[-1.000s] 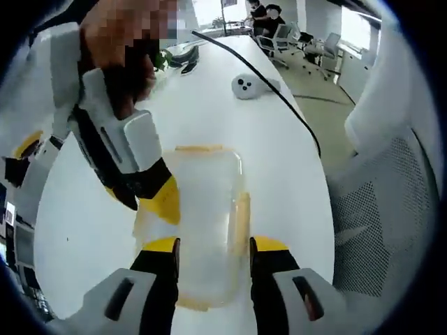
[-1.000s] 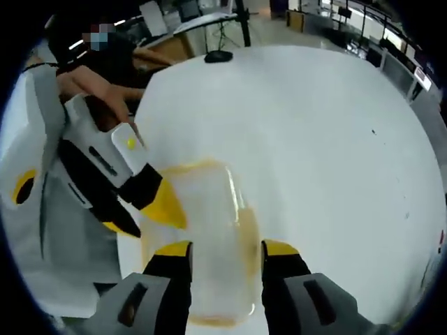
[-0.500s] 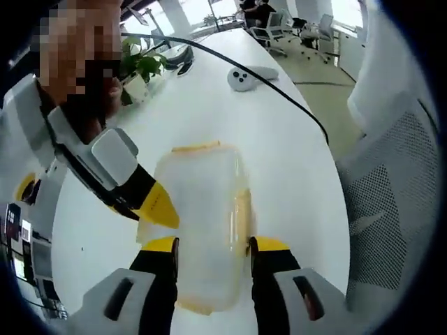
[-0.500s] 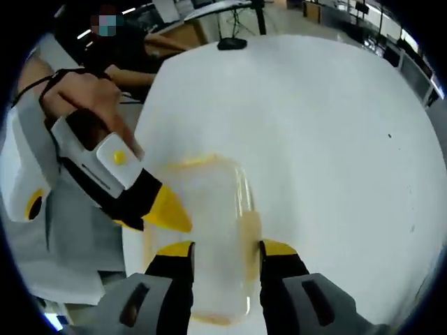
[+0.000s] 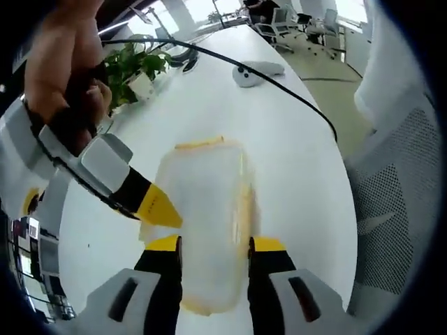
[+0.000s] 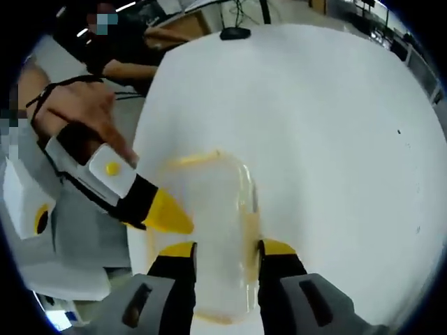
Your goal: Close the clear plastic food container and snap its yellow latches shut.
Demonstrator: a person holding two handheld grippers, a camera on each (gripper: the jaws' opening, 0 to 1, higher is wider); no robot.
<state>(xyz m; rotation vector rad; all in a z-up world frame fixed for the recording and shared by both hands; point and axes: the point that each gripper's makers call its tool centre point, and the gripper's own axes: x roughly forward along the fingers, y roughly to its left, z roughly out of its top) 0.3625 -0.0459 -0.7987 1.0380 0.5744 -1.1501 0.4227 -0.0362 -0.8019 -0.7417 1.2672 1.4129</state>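
Left gripper (image 5: 213, 244) astride the near end of the clear container (image 5: 206, 209), jaws narrow, one each side, likely pinching it; right gripper (image 6: 227, 248) the same across its end. Container flat on the white table (image 6: 328, 139), lid on. Likely light, thin-walled, slippery and flexible. Best pressed at the yellow latches (image 5: 244, 209) along the rim. No legible writing.
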